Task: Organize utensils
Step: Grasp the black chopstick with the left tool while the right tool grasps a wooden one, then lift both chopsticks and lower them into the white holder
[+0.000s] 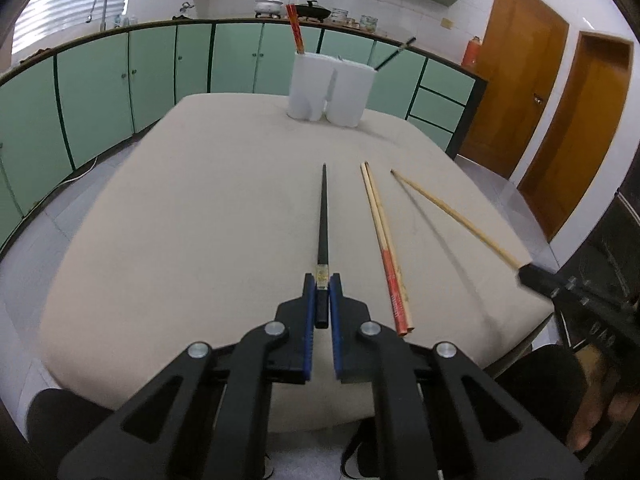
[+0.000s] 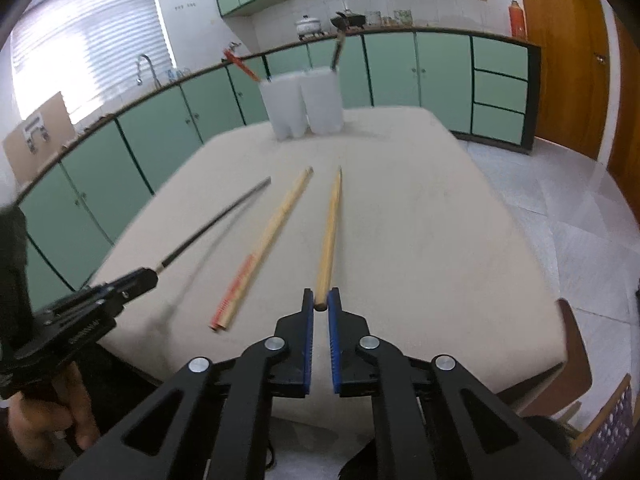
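Observation:
My left gripper (image 1: 322, 284) is shut on the thick end of a pair of black chopsticks (image 1: 323, 216), which point away over the beige table (image 1: 180, 208). My right gripper (image 2: 321, 299) is shut on the end of a pair of plain wooden chopsticks (image 2: 331, 228); it also shows in the left wrist view (image 1: 534, 276). A pair of wooden chopsticks with red handles (image 1: 384, 248) lies on the table between them, also in the right wrist view (image 2: 264, 244). A white two-cup holder (image 1: 331, 88) stands at the far edge with red chopsticks (image 1: 295, 30) and black chopsticks (image 1: 396, 53) in it.
Green cabinets (image 1: 100, 92) run behind the table under a counter with pots (image 1: 269, 3). Wooden doors (image 1: 516, 92) are at the right. A chair (image 2: 576, 364) stands by the table's near right corner. Tiled floor (image 2: 560, 200) surrounds the table.

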### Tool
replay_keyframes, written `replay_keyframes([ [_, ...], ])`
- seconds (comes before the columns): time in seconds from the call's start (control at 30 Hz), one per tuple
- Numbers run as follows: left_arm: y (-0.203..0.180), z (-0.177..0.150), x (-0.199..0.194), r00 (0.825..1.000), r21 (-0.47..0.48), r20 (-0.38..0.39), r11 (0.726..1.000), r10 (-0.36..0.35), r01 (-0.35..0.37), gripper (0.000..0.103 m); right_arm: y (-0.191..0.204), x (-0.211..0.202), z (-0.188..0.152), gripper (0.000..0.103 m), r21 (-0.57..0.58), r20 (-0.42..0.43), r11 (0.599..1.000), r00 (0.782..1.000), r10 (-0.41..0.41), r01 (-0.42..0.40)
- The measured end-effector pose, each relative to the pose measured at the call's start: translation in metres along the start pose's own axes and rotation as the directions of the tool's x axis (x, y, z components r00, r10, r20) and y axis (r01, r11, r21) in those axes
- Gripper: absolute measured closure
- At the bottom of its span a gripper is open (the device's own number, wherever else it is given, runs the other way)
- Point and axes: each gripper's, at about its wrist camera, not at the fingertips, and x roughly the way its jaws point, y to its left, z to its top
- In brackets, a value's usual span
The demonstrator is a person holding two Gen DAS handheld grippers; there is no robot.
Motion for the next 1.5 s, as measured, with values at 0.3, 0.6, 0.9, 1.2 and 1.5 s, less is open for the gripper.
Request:
replay_keyframes([
  [0.3,-0.002,0.039,-0.038,1.000,0.038,0.003,0.999,-0.008,0.008,0.097,0.007,-0.045,0.072,0.096,-0.075,0.016,0.997,0.999,0.030,-0.029],
  [0.6,0.000,0.088,-0.053,0.999,0.068,-0.004,0.997,-0.040,0.040,0.097,0.025,-0.044,0.128,0.096,-0.167,-0.009,0.985,0.999,0.043,-0.044],
  [0.9,-0.001,0.144,-0.036,0.991,0.092,-0.092,0.991,-0.092,0.101,0.097,0.043,-0.009,0.190,0.096,-0.238,-0.109,0.969,0.993,0.036,-0.061],
  [1.2,0.000,0.191,-0.023,0.988,0.117,-0.126,0.988,-0.088,0.103,0.097,0.037,0.016,0.236,0.096,-0.224,-0.179,0.972,0.983,0.026,-0.067],
  [1.5,-0.010,0.213,-0.024,0.990,0.146,-0.123,0.986,-0.067,0.085,0.097,0.042,0.013,0.258,0.096,-0.238,-0.194,0.969,0.981,0.018,-0.065],
])
